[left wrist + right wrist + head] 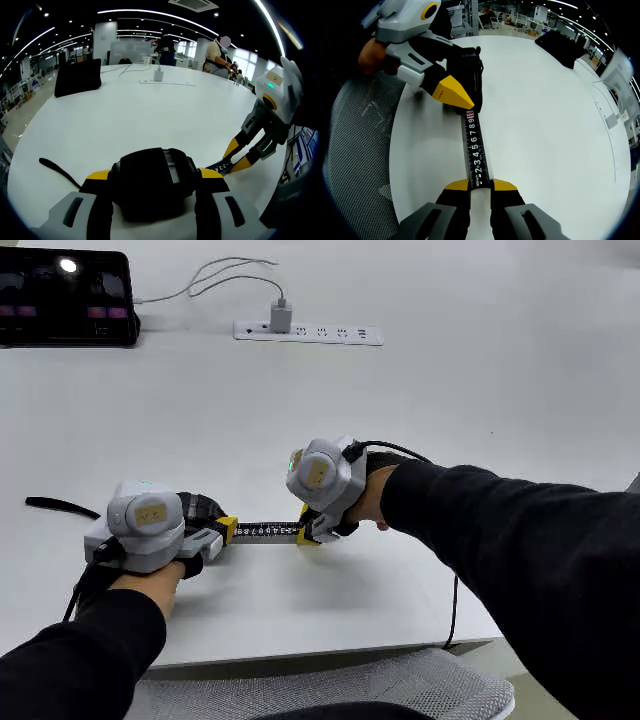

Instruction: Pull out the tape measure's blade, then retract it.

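Left hand-held gripper [222, 532] clamps the tape measure case [152, 182], whose blade [474, 145] runs straight to the right hand-held gripper [480, 186] pinching its tip.

The tape measure's blade [474, 150] shows white numerals 2 to 9 running along its black face

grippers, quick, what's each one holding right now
Left gripper: shut on the tape measure case.
Right gripper: shut on the blade, near its tip.
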`<action>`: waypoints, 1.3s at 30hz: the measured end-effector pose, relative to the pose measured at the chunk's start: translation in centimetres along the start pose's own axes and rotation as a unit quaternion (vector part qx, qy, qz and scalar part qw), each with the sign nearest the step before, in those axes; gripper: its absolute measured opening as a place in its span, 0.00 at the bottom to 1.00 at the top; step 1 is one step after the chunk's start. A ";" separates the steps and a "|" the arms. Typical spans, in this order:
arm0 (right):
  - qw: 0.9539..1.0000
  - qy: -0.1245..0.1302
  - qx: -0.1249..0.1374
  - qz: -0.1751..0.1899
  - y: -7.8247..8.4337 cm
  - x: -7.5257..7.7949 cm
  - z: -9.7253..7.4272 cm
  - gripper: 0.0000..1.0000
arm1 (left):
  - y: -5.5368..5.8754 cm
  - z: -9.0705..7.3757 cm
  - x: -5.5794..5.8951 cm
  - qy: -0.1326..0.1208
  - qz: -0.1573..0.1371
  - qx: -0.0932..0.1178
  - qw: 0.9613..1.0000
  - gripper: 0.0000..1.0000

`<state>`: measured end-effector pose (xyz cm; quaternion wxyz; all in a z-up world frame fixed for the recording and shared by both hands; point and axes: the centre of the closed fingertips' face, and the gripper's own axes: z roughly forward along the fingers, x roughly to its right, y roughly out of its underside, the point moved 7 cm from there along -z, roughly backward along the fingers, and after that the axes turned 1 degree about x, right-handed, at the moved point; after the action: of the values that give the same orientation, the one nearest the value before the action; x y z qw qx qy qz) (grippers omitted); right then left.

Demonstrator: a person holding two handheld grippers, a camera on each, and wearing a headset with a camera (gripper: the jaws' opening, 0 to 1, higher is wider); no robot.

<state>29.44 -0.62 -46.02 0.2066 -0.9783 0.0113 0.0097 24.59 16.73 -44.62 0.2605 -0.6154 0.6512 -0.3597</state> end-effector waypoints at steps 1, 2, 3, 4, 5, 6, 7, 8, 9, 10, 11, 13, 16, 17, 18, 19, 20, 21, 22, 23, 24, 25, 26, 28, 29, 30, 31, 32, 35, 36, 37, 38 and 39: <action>1.000 0.001 0.000 0.000 0.0 0.0 0.0 0.11 | 0.0 0.0 0.0 0.000 -0.001 0.000 1.000 0.62; 1.000 0.001 -0.001 0.000 0.0 0.0 0.0 0.11 | 0.0 0.0 0.0 0.001 0.000 0.000 1.000 0.62; 1.000 0.003 -0.002 0.004 -0.1 0.0 0.1 0.11 | 0.0 0.0 0.0 0.001 -0.001 0.000 1.000 0.62; 1.000 0.003 -0.002 0.004 -0.1 0.0 0.1 0.11 | 0.0 0.0 0.0 0.000 -0.001 0.000 1.000 0.62; 1.000 0.004 -0.002 0.002 -0.1 0.0 0.1 0.11 | 0.0 0.0 0.0 0.000 -0.002 0.000 1.000 0.62; 1.000 0.004 -0.002 0.002 -0.2 0.0 0.1 0.11 | 0.0 0.0 0.0 0.000 -0.002 0.000 1.000 0.62; 1.000 0.004 -0.002 0.003 -0.2 0.0 0.1 0.11 | 0.0 0.0 0.0 0.000 -0.002 0.000 1.000 0.62; 1.000 0.004 -0.002 0.004 -0.2 -0.1 0.2 0.11 | 0.0 0.0 0.0 0.001 -0.002 0.000 1.000 0.62; 1.000 0.004 -0.001 0.004 -0.2 -0.1 0.2 0.11 | 0.0 0.0 0.0 0.001 -0.004 0.000 1.000 0.62; 1.000 0.004 -0.001 0.004 -0.2 -0.1 0.2 0.11 | 0.0 0.0 0.0 0.001 -0.004 0.000 1.000 0.62; 1.000 0.003 -0.001 0.004 -0.3 -0.1 0.2 0.11 | 0.1 -0.1 0.0 0.002 -0.005 0.000 1.000 0.62; 1.000 0.002 0.000 0.005 -0.4 -0.1 0.2 0.11 | 0.1 -0.1 0.0 0.002 -0.006 0.001 1.000 0.62; 1.000 0.002 0.001 0.006 -0.5 -0.1 0.3 0.11 | 0.1 -0.1 0.0 0.001 -0.006 0.003 1.000 0.62; 1.000 0.002 0.002 0.007 -0.5 -0.1 0.3 0.11 | 0.1 -0.1 0.0 0.001 -0.006 0.002 1.000 0.62; 1.000 0.002 0.002 0.008 -0.6 -0.1 0.3 0.11 | 0.1 -0.1 0.0 0.002 -0.006 0.001 1.000 0.61; 1.000 0.001 0.003 0.008 -0.6 -0.1 0.3 0.11 | 0.1 -0.1 -0.1 0.002 -0.006 0.000 1.000 0.61; 1.000 0.001 0.003 0.008 -0.6 -0.1 0.3 0.11 | 0.1 -0.1 -0.1 0.003 -0.006 0.000 1.000 0.61; 1.000 0.001 0.003 0.007 -0.7 -0.1 0.4 0.11 | 0.1 -0.1 -0.1 0.003 -0.005 0.000 1.000 0.61; 1.000 0.001 0.003 0.008 -0.8 -0.1 0.4 0.11 | 0.1 -0.1 -0.1 0.003 -0.006 0.001 1.000 0.61; 1.000 0.001 0.002 0.007 -0.8 -0.1 0.4 0.11 | 0.1 -0.1 -0.1 0.003 -0.006 0.001 1.000 0.61; 1.000 0.000 0.002 0.008 -0.9 -0.1 0.4 0.11 | 0.1 -0.1 -0.1 0.003 -0.006 0.001 1.000 0.61; 1.000 0.000 0.003 0.008 -0.9 -0.1 0.4 0.11 | 0.1 -0.1 -0.1 0.003 -0.007 0.001 1.000 0.61; 1.000 0.000 0.003 0.008 -0.9 -0.1 0.5 0.11 | 0.1 -0.1 -0.1 0.003 -0.007 0.002 1.000 0.61; 1.000 -0.001 0.005 0.011 -1.0 -0.1 0.5 0.11 | 0.1 -0.1 -0.1 0.003 -0.007 0.002 1.000 0.61; 1.000 -0.001 0.006 0.011 -1.0 -0.1 0.5 0.11 | 0.1 -0.1 -0.1 0.003 -0.007 0.003 1.000 0.61; 1.000 -0.001 0.006 0.011 -1.1 -0.1 0.5 0.11 | 0.1 -0.1 -0.1 0.003 -0.007 0.003 1.000 0.61; 1.000 0.000 0.006 0.011 -1.1 -0.2 0.5 0.11 | 0.1 -0.1 -0.1 0.002 -0.008 0.004 1.000 0.61; 1.000 0.000 0.006 0.011 -1.2 -0.2 0.6 0.11 | 0.1 -0.1 -0.1 0.002 -0.009 0.005 1.000 0.61; 1.000 0.001 0.007 0.011 -1.3 -0.1 0.6 0.11 | 0.1 -0.1 -0.2 0.002 -0.011 0.006 1.000 0.61; 1.000 0.000 0.008 0.011 -1.3 -0.1 0.6 0.11 | 0.0 -0.1 -0.2 0.003 -0.012 0.006 1.000 0.61; 1.000 0.000 0.009 0.011 -1.3 -0.1 0.6 0.11 | 0.0 -0.2 -0.2 0.003 -0.013 0.006 1.000 0.61; 1.000 0.001 0.011 0.011 -1.3 -0.1 0.6 0.11 | 0.0 -0.2 -0.2 0.004 -0.014 0.005 1.000 0.61; 1.000 0.001 0.012 0.010 -1.4 -0.1 0.6 0.11 | 0.0 -0.2 -0.2 0.004 -0.014 0.005 1.000 0.61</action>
<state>29.34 0.88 -46.06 0.2179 -0.9757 0.0218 0.0112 24.46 16.97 -44.56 0.2561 -0.6219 0.6412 -0.3695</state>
